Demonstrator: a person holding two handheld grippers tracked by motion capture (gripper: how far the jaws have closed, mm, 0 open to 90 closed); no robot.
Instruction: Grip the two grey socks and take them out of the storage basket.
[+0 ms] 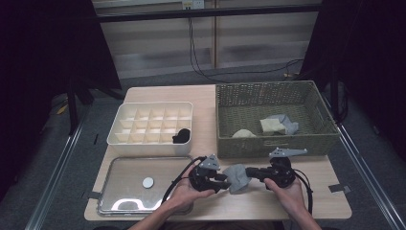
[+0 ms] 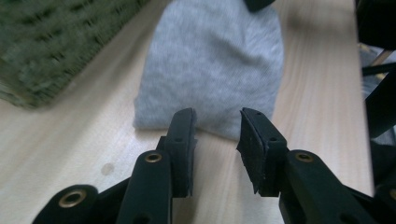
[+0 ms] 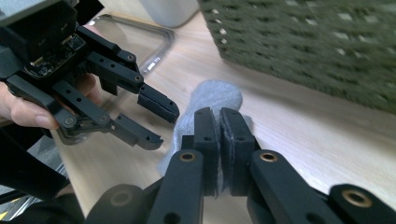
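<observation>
High view: right gripper (image 1: 252, 173) pinching grey sock (image 1: 237, 178)

no text, label, brand, number or sign can be read in any of the views. the yellowish tag on the wall socket (image 1: 186, 5) at the top of the high view is too small and blurred to make out.
</observation>
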